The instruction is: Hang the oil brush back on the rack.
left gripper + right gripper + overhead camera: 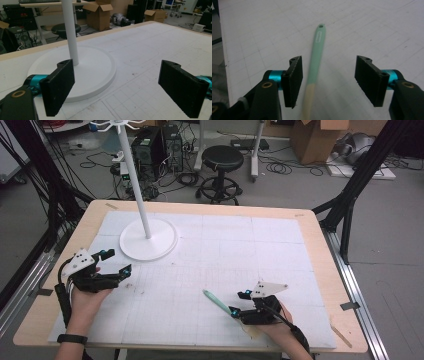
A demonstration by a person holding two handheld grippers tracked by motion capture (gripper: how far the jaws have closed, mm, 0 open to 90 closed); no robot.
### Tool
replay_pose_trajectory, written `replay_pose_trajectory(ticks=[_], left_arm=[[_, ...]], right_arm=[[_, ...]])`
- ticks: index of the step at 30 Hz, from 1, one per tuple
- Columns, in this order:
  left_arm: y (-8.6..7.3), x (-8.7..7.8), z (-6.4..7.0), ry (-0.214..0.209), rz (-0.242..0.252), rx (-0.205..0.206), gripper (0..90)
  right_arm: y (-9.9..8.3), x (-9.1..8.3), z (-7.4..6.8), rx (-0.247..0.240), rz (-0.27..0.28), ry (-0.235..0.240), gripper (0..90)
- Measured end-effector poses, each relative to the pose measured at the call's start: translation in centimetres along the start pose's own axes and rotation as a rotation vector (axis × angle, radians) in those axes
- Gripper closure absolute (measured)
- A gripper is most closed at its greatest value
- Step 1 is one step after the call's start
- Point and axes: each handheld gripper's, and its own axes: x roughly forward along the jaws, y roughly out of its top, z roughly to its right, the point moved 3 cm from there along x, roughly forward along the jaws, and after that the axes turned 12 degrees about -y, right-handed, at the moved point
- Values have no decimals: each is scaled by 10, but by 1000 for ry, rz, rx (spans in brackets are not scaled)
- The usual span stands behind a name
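Note:
A slim utensil (216,301) with a mint-green handle and a pale lower part lies on the white gridded mat (200,270), near the front middle. My right gripper (238,302) is open around its near end. In the right gripper view the utensil (317,52) runs up between the two jaws, close to the left one, and neither jaw touches it; the right gripper (329,75) holds nothing. My left gripper (116,262) is open and empty at the mat's left side, just in front of a white stand (148,240). The left gripper (120,85) points at the stand's round base (100,65) and its pole (70,30).
The stand's pole rises to a hook ring at the top (115,125). The wooden table edge (330,270) frames the mat. Beyond the table are a black stool (222,162), computer towers (150,145), cardboard boxes (315,140) and black frame legs (350,195).

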Motion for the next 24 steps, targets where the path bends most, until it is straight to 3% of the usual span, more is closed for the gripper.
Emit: replay_pose_trajectory(ticks=[7, 14, 24], left_arm=[[-1, 0, -1, -3, 5, -4, 143], [-1, 1, -1, -1, -1, -3, 143], [-2, 0, -1, 6, -1, 1, 143]], right_arm=[[-4, 5, -7, 10, -52, 13, 529], [-6, 6, -13, -10, -82, 21, 644], [-7, 7, -21, -33, -100, -54, 730]])
